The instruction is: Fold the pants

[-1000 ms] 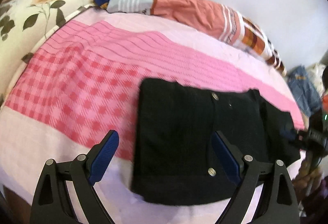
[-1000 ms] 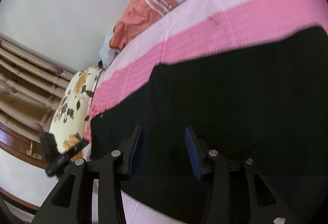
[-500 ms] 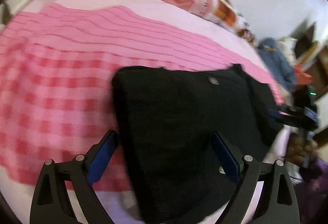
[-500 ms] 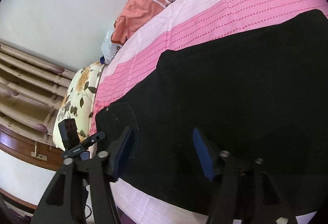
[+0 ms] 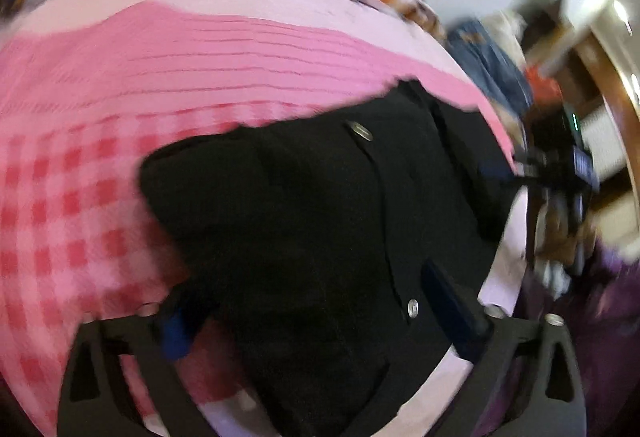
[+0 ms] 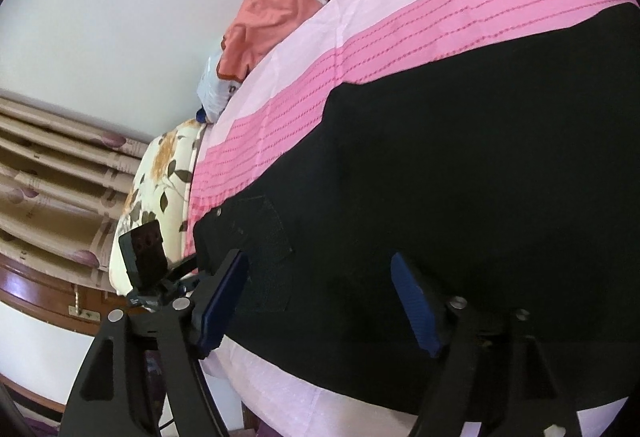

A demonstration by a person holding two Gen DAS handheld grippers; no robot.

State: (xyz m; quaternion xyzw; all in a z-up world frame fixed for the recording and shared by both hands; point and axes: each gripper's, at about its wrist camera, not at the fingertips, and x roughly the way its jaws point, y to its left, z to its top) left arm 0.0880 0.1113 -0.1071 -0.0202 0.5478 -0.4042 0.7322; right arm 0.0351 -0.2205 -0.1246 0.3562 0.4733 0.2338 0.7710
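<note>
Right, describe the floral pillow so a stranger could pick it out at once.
Start from the pink sheet covering the bed. At the end by the striped curtain, beyond the black pants, lies the floral pillow: cream with orange flowers and dark leaves, unlike the salmon blanket along the wall.

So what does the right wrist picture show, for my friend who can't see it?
Black pants lie spread flat on a bed with a pink striped sheet. The right gripper hangs over their near edge, its blue-padded jaws opening and not pinching the cloth. A flowery pillow and an orange blanket lie along the bed's far side.
</note>
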